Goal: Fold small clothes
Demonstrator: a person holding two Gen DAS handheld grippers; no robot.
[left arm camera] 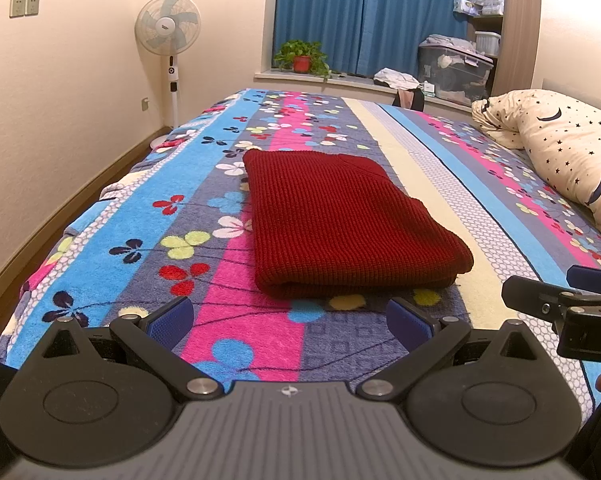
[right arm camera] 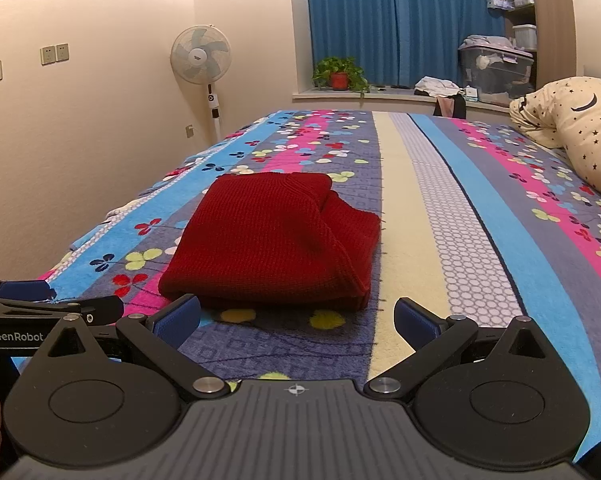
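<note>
A dark red knitted sweater (left arm camera: 340,220) lies folded into a thick rectangle on the flowered bedspread (left arm camera: 140,240). It also shows in the right wrist view (right arm camera: 268,240), with a loose fold on its right side. My left gripper (left arm camera: 290,322) is open and empty, just short of the sweater's near edge. My right gripper (right arm camera: 296,320) is open and empty, also just in front of the near edge. Each gripper shows at the other view's edge: the right gripper (left arm camera: 560,300) and the left gripper (right arm camera: 52,300).
A star-patterned pillow (left arm camera: 572,152) lies at the bed's right side. A standing fan (left arm camera: 168,32) is by the left wall. A potted plant (left arm camera: 300,58), clothes and a storage box (left arm camera: 456,68) sit on the window ledge before blue curtains.
</note>
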